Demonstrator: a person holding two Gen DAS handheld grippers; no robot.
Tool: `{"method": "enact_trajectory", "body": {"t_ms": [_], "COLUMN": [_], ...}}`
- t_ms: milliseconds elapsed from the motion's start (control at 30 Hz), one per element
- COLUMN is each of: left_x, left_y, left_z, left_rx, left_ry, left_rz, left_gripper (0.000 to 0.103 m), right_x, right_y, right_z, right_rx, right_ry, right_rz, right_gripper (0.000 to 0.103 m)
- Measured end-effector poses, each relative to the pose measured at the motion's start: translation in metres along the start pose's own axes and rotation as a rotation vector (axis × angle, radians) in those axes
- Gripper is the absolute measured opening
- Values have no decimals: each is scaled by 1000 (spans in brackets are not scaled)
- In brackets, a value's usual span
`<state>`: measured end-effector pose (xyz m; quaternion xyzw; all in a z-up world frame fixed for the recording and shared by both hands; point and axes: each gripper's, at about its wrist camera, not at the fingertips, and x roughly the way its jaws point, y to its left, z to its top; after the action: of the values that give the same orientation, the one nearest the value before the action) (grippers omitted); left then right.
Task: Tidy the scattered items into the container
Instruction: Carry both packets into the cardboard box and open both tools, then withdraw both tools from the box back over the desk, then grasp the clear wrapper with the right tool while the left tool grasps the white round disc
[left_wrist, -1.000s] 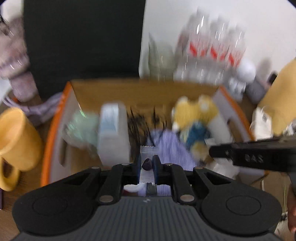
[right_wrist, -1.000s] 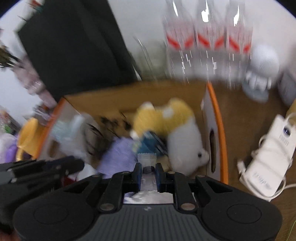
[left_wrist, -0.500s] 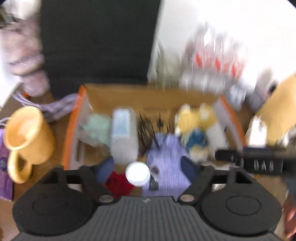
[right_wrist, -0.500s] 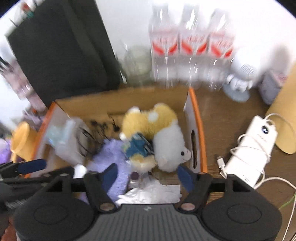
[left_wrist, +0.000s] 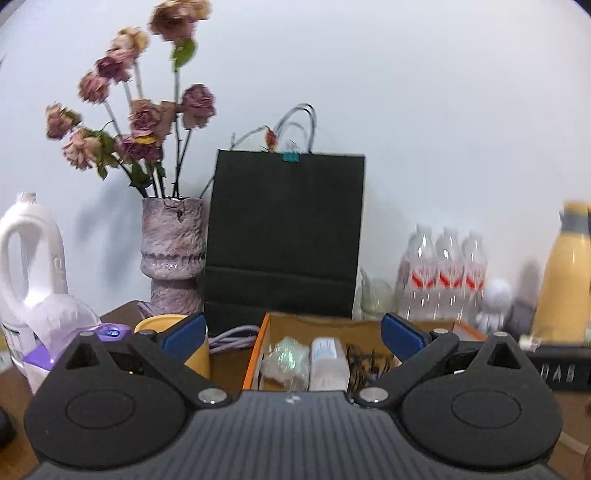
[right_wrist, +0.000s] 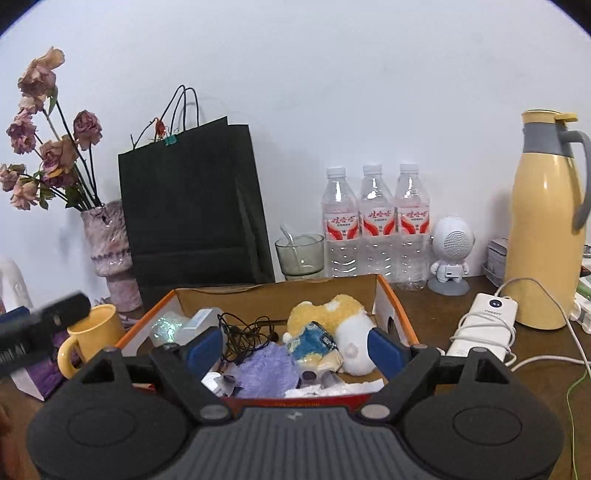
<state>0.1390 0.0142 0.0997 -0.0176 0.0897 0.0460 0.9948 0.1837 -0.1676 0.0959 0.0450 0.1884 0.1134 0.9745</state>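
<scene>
— What are your grippers doing?
— I'm seeing the left gripper (left_wrist: 293, 338) and right gripper (right_wrist: 295, 347) both spreading wider, nothing between the pads.
— And the cardboard box (right_wrist: 391, 299)?
— It's sitting on the table before the black bag (right_wrist: 192, 206), long axis running left to right, the plush toy (right_wrist: 332, 321) lying inside.

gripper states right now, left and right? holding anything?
Left gripper: jaws opening wide, nothing between them.
Right gripper: jaws opening, nothing held; cardboard box beyond them.
</scene>
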Motion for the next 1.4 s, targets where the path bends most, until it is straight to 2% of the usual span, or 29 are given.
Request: {"method": "enact_trajectory", "body": {"t_ms": [100,267,433,533,667,733,833,1000,1067,1200,1333,1400], "left_x": [-14,-56,-103,-129,-152,-155,-141,-99,-79,-38,0,13], "left_y": [-4,-11,-20,-20,-14,-10,-8,-7,-8,-12,-21,-26], "left_z": [-7,-25,-53,-75,-95,-98,-96,-91,-90,-86,-86,-88], "left_rx": [40,112,176,167,152,175,179,145,143,142,152,154], "left_ry": [-1,25,89,133,199,226,263,339,366,394,457,479], "left_rz": [1,-1,-62,-101,-128,-137,-138,-175,-199,-269,-297,-324], "left_gripper": [103,103,103,103,103,103,103,103,103,103,81,80], "right_x": [-13,-57,-104,-127,-148,-154,-148,-105,-83,-40,-6,-1], "right_y": [0,-4,-4,-5,-8,-8,-7,-8,-8,-9,-16,-19], "right_z": [-7,-31,-68,-91,-120,-128,-128,-114,-106,-94,-87,-84], "right_rx": [10,10,-17,-36,-64,-78,-94,-85,-91,-96,-72,-67], "right_ry": [5,38,92,119,171,184,209,253,275,310,348,345], "right_rz": [3,9,67,78,81,84,93,101,103,137,144,155], "right_gripper": [85,85,85,85,85,85,85,81,77,61,54,54]}}
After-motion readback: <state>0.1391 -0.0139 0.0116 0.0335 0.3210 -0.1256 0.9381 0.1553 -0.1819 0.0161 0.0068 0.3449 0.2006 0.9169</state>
